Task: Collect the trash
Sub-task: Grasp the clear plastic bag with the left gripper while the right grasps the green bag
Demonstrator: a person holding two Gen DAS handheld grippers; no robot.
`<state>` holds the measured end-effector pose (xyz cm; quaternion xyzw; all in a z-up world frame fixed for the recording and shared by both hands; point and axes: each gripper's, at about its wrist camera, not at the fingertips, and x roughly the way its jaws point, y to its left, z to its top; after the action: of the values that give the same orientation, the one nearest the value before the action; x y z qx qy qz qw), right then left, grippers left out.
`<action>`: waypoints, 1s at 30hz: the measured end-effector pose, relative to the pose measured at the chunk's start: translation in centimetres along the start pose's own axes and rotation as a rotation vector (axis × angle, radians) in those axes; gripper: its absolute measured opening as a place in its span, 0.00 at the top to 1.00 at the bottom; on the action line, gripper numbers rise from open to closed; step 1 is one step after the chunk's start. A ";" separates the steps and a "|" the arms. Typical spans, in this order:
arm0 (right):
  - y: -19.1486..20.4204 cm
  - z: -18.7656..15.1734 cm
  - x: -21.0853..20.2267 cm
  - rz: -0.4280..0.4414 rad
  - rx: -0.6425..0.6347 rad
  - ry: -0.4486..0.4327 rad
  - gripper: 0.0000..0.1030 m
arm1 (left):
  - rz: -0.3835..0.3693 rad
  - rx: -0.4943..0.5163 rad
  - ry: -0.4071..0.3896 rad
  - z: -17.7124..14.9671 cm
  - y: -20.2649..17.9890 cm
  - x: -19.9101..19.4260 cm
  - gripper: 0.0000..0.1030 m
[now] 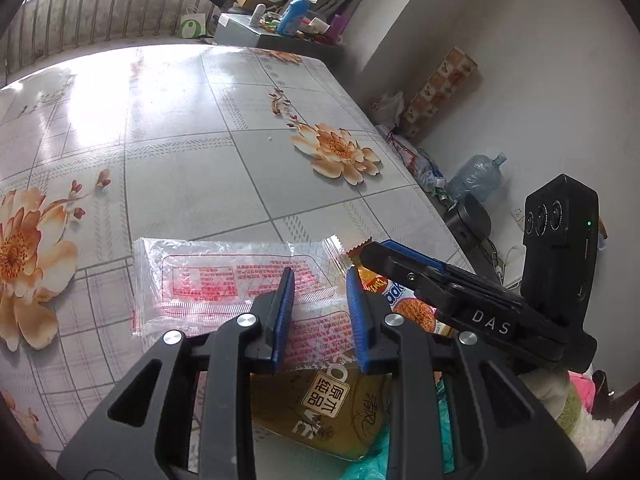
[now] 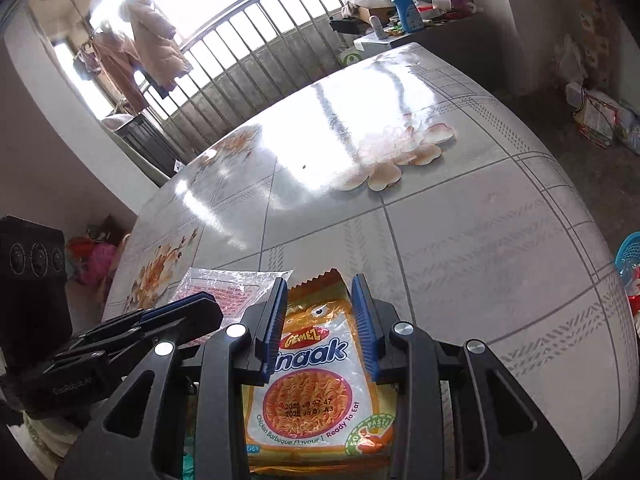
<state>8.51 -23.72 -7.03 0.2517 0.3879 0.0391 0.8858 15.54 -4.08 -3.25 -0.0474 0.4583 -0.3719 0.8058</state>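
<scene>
Floral-patterned bench (image 1: 256, 152), glossy with window glare, seen from two wrist cameras. Left gripper (image 1: 320, 300) with blue pads clamped on a clear plastic wrapper (image 1: 224, 276) printed in red Chinese text, its far end stretched out flat ahead of the fingers. Below it, a yellow-gold packet (image 1: 328, 412) with Chinese characters, partly hidden. Right gripper (image 2: 320, 320) closed around an orange-and-white noodle snack packet (image 2: 316, 392) — readable: "Gemez", "naak", "Chicken Barbeque Flavour", "Ready To Eat", plus a stamped date code. Held at the near bench edge, serrated top edge pointing away. Grippers side by side, nearly touching; "DAS" lettered on the right one in the left view. Farther back — a blue bottle (image 1: 294, 16) on a cluttered stand, a large water jug (image 1: 478, 176) on the floor.
</scene>
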 end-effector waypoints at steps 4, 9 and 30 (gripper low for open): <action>-0.4 0.2 -2.4 0.015 0.042 -0.034 0.57 | 0.016 -0.016 -0.066 -0.3 -0.3 -2.9 0.62; -1.5 0.2 -8.2 0.042 0.075 -0.135 0.47 | 0.004 0.015 -0.156 -0.5 -0.6 -7.7 0.57; -3.5 -9.9 -7.4 0.316 0.424 0.138 0.46 | -0.057 0.155 0.086 -8.4 -4.1 -7.2 0.58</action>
<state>-4.08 -24.57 -9.47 0.4856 0.4027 0.1119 0.7678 4.60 -0.24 -1.31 0.0182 0.4606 -0.4309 0.7758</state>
